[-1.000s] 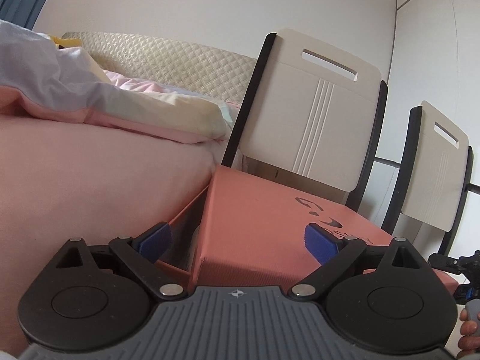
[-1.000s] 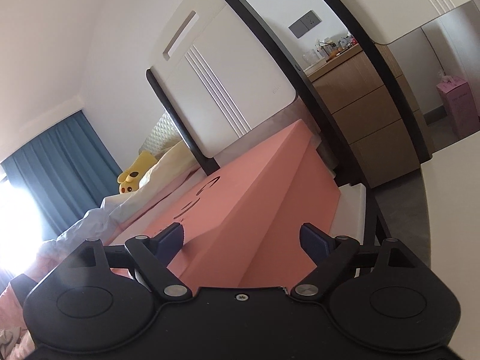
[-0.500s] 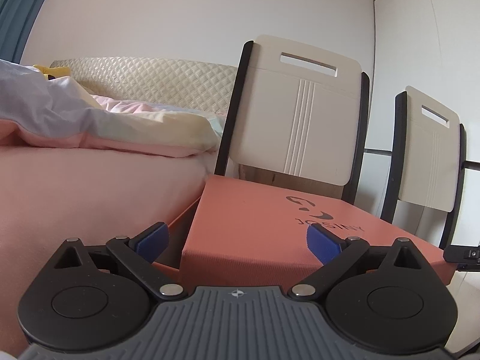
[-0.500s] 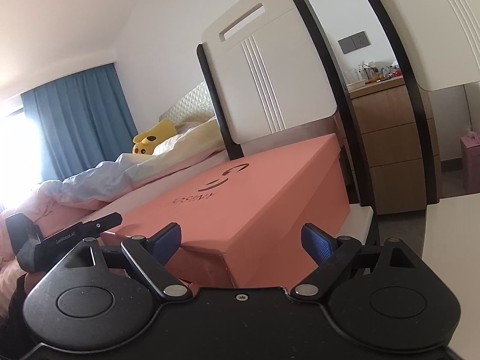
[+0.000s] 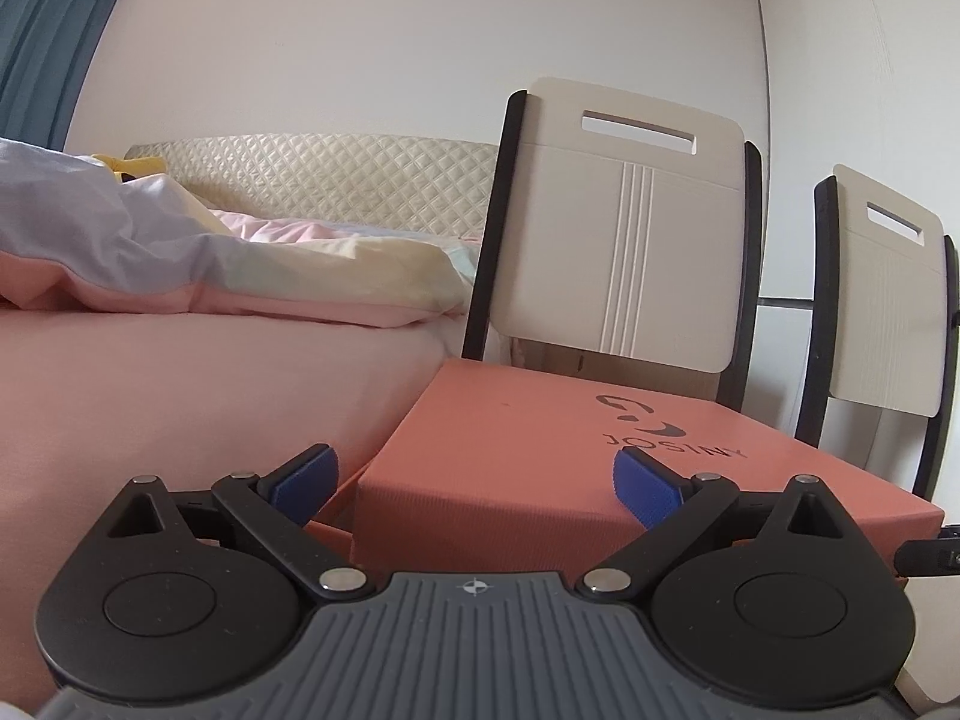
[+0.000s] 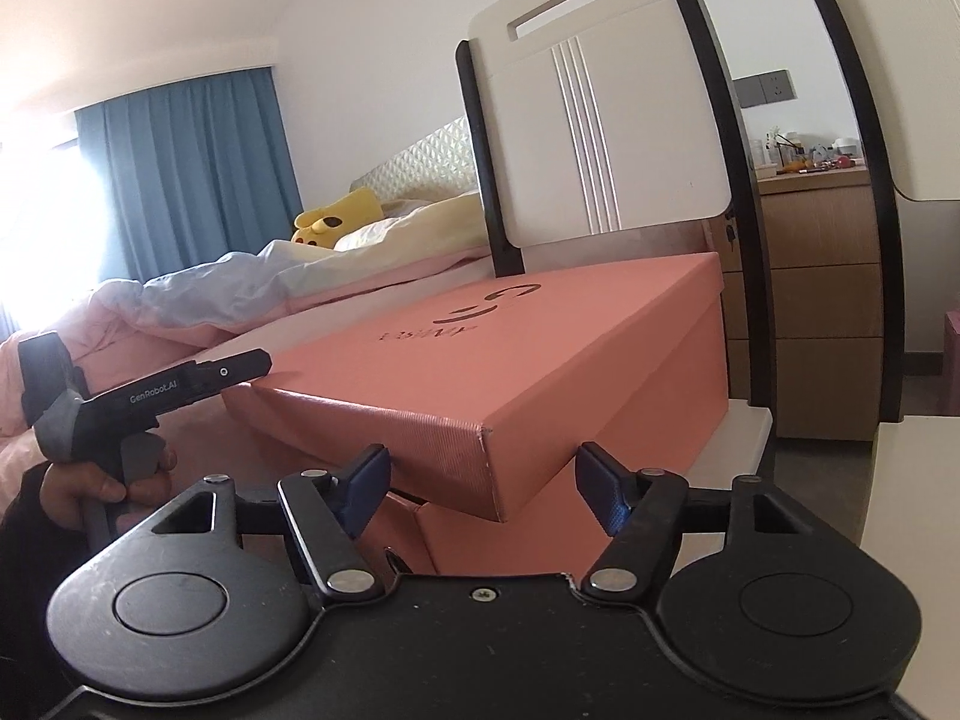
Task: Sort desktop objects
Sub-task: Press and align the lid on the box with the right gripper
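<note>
Left gripper (image 5: 474, 480): I see its jaws spread wide, nothing between the blue pads (image 5: 303, 480). Bed (image 5: 180, 408) fills my left side, duvet (image 5: 180, 264) bunched on top, quilted headboard (image 5: 336, 180) behind it. Dead ahead is the box (image 5: 540, 456), salmon pink, lid (image 5: 600, 420) on with its near-left corner pointing between the fingers; left pad sits off the box's left edge, right pad overlaps the lid top in view, contact I can't tell. Base edge shows under the lid at lower left. Beyond the box, chair (image 5: 618, 240) backrest, second chair (image 5: 882, 300) further right. Right gripper (image 6: 480, 489): also spread open, holding nothing. Far left of its view I see a hand (image 6: 78, 492) on the left gripper's (image 6: 240, 367) handle, its tip at the far-left edge of the lid (image 6: 480, 348). Curtain (image 6: 192, 174) and yellow plush (image 6: 336, 219) back left. The lid sits skewed on the base (image 6: 510, 534), near corner overhanging just ahead, between my pads (image 6: 366, 480) but not clamped. Box rests on the chair (image 6: 600, 132) seat; dresser (image 6: 810, 276) behind on the right.
</note>
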Action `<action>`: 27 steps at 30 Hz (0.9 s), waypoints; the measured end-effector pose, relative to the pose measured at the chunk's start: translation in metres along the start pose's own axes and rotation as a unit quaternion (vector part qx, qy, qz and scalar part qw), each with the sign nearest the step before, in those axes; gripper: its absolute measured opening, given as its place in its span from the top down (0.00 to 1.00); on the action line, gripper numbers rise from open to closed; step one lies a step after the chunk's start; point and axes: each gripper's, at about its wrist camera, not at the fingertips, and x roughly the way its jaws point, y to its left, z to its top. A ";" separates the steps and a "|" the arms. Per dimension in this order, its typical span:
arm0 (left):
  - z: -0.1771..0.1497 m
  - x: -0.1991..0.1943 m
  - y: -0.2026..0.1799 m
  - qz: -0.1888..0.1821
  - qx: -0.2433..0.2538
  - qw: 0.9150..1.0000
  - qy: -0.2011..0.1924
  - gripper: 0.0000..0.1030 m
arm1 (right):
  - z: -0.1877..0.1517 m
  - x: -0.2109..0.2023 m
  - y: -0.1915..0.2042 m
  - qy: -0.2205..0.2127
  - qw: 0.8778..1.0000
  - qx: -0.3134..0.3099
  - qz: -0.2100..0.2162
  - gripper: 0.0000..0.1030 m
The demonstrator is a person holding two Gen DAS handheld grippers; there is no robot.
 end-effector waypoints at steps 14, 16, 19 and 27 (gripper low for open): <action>0.003 0.002 0.010 0.014 -0.023 1.000 0.006 0.03 | -0.002 0.011 0.012 0.012 1.000 -0.010 0.014 0.42; 0.003 0.004 0.010 0.013 -0.024 1.000 0.013 0.03 | -0.003 0.014 0.014 0.015 1.000 -0.015 0.014 0.41; 0.003 0.004 0.010 0.015 -0.022 1.000 0.012 0.03 | -0.003 0.014 0.011 0.014 1.000 -0.008 0.019 0.41; 0.004 0.005 0.012 0.016 -0.031 0.999 0.013 0.03 | 0.000 0.008 -0.004 -0.008 0.999 0.040 0.028 0.27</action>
